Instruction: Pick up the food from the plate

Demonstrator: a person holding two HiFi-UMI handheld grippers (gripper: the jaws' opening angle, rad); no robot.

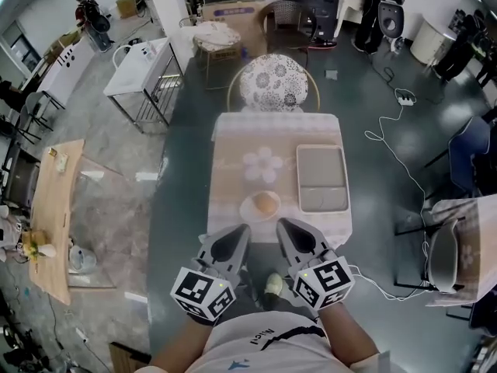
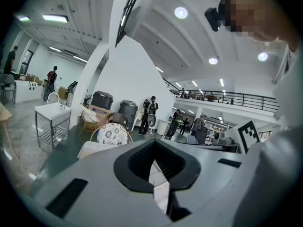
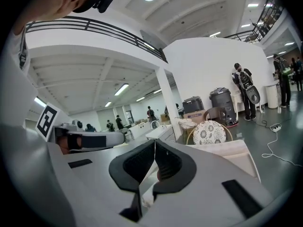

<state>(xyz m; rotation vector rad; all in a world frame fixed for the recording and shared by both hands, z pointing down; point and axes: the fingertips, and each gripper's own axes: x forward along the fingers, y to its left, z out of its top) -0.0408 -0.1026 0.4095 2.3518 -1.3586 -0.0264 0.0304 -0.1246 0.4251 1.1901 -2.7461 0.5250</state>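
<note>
Hovering over the near edge of the table [image 1: 230,169], both grippers point toward the far side, side by side. The left gripper [image 1: 242,228] has its jaws together, tips meeting, with nothing between them; its own view shows the same at the left gripper [image 2: 154,144]. The right gripper [image 1: 283,223] is also closed and empty, which its own view confirms at the right gripper [image 3: 155,142].

The food [image 1: 265,202] is a round tan-orange piece that looks like a bun. It sits on a small pale plate [image 1: 247,211] in the near middle of the table. The plate is just beyond the fingertips, on the far side of them, roughly centred between the two grippers. The near rim of the plate is close to both tips, but no contact is visible and the food is untouched.

A grey tray [image 1: 322,179] lies to the right of the plate, just beside it and reaching further toward the far side. A round-backed chair [image 1: 272,82] with a patterned cushion stands at the far end of the table.

Count:
- two grippers
- one plate
- one piece of food
- one tray
- one chair at this table
</note>
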